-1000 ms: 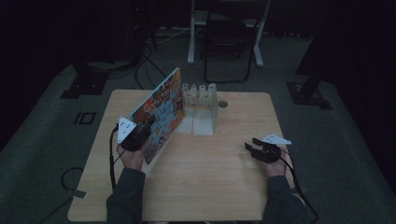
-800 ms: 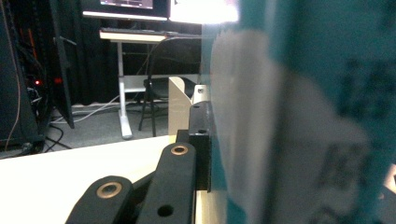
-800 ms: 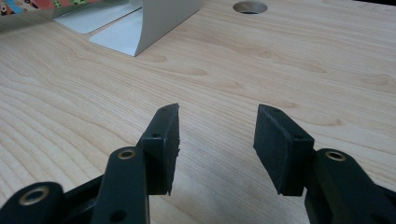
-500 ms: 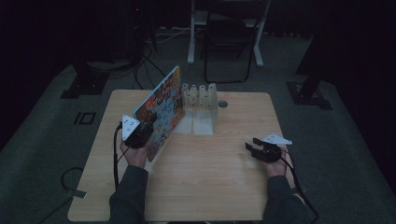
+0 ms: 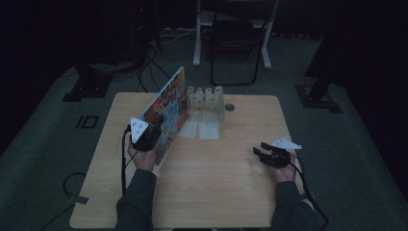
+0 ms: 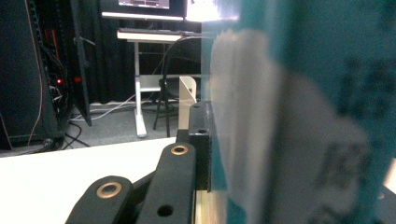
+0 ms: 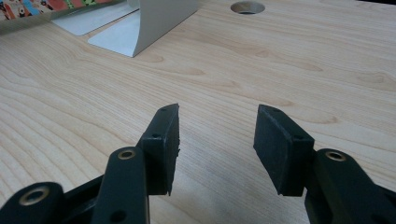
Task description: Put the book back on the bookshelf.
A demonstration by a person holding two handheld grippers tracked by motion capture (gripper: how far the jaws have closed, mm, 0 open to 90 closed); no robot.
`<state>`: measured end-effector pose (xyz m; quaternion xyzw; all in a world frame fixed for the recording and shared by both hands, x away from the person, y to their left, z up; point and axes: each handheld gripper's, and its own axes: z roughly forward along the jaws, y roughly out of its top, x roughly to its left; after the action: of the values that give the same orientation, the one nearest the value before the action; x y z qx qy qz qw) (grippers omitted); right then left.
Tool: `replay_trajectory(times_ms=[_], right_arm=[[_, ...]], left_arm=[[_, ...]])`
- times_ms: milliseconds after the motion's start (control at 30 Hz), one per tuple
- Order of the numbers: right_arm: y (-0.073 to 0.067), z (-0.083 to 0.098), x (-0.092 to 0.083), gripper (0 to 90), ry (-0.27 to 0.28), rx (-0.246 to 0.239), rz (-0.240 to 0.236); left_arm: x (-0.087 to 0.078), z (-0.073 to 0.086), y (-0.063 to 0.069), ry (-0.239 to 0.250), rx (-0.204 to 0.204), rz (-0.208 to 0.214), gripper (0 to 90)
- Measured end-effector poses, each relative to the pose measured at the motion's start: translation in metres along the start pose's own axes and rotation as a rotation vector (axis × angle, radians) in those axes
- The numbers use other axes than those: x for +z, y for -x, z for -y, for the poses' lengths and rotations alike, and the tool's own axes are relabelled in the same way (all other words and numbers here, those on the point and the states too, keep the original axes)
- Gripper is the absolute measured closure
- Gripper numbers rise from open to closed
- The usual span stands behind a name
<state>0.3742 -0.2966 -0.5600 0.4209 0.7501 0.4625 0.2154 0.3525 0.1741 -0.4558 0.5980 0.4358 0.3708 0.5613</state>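
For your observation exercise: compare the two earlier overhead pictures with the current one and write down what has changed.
Very little changed. The left gripper remains shut on the colourful book, which stands tilted on edge beside the white rack; any shift of the hand is too slight to call. The right gripper stays open and empty, resting on the table.

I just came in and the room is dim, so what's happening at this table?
A person at the wooden table works with a gripper in each hand. The left gripper is shut on a colourful picture book, holding it on edge and tilted beside the white slotted book rack; the book is not yet in a slot. The right gripper rests on the table at the right, jaws open, holding nothing.
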Motion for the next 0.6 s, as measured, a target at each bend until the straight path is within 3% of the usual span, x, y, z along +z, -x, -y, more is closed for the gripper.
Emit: replay_trajectory(times_ms=[600], right_arm=[[0.001, 0.0, 0.0, 50.1, 0.002, 0.001, 0.0]], left_arm=[[0.011, 0.003, 0.011, 0.001, 0.004, 0.0, 81.6]])
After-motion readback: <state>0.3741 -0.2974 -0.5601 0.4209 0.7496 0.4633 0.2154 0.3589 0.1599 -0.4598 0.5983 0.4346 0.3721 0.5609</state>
